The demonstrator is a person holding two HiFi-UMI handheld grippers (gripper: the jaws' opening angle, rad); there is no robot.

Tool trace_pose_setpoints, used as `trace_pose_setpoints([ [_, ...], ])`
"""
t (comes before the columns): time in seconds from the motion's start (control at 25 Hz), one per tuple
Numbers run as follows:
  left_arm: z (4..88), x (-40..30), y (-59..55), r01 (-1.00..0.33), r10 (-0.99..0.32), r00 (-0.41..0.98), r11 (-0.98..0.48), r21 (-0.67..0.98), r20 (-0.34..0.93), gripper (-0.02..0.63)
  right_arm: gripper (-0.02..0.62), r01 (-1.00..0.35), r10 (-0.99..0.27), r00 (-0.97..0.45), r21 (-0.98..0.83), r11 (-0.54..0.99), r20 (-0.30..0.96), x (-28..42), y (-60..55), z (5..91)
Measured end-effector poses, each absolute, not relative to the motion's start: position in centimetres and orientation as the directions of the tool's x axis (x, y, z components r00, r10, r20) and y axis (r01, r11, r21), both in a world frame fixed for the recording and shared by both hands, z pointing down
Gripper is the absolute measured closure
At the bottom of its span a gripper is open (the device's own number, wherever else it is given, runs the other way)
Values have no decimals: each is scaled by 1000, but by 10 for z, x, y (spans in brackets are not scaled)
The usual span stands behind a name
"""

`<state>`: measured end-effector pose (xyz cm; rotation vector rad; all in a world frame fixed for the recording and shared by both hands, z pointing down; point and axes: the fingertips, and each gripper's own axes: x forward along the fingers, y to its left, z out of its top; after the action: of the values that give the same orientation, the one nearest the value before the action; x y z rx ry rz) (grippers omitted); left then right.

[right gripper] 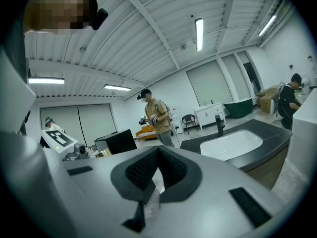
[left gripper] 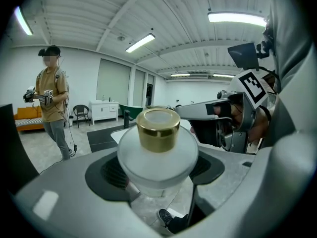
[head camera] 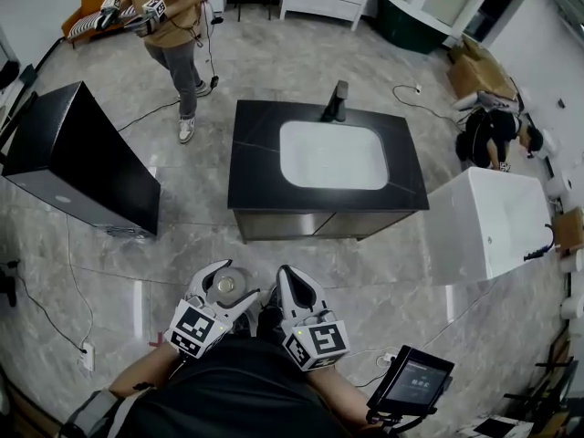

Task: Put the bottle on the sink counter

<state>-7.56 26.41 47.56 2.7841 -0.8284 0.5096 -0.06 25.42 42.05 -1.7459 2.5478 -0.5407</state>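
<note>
Left gripper view shows the left tongs pinching a frosted white round bottle by its wide body. One dark ribbed pad touches it at 9 o'clock and the other touches it at 3 o'clock. The bottle stands upright, its shiny gold cylindrical cap rising clear above the pads. In the head view the bottle sits at 6 o'clock of the frame, held close in front of the person's body over the grey marble-tiled floor. The right tongs are just beside the left tongs, at their 3 o'clock. The right gripper view shows their jaws pressed together with nothing between them. The black-topped sink bench, with its white rounded basin and a dark faucet at its far edge, stands at 12 o'clock of both tongs. It is well apart from the bottle, with bare floor between. At 11 o'clock a second person in a tan shirt stands holding another pair of tongs. A slanted black box lies at 9 o'clock of the bench and a white box at its 4 o'clock.
</note>
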Motion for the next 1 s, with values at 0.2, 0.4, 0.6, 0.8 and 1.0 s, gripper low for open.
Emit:
trace_pose_setpoints([
  [0.2, 482, -55, 238, -585, -506, 759, -806, 88, 410, 267, 600, -883, -893, -413, -320, 344, 178, 23, 220, 427],
  [0.4, 485, -30, 205, -615, -529, 738, -783, 95, 418, 267, 600, -865, -876, -447, -336, 372, 181, 46, 182, 431],
  [0.6, 482, -14, 175, -668, -577, 701, -737, 104, 420, 267, 600, -841, -857, -487, -356, 408, 169, 65, 152, 432],
  [0.8, 475, -8, 159, -698, -610, 673, -711, 84, 418, 267, 600, -823, -845, -516, -354, 444, 139, 72, 135, 422],
  [1.0, 472, 0, 156, -709, -621, 660, -701, 77, 423, 267, 600, -810, -837, -533, -360, 464, 120, 78, 127, 418],
])
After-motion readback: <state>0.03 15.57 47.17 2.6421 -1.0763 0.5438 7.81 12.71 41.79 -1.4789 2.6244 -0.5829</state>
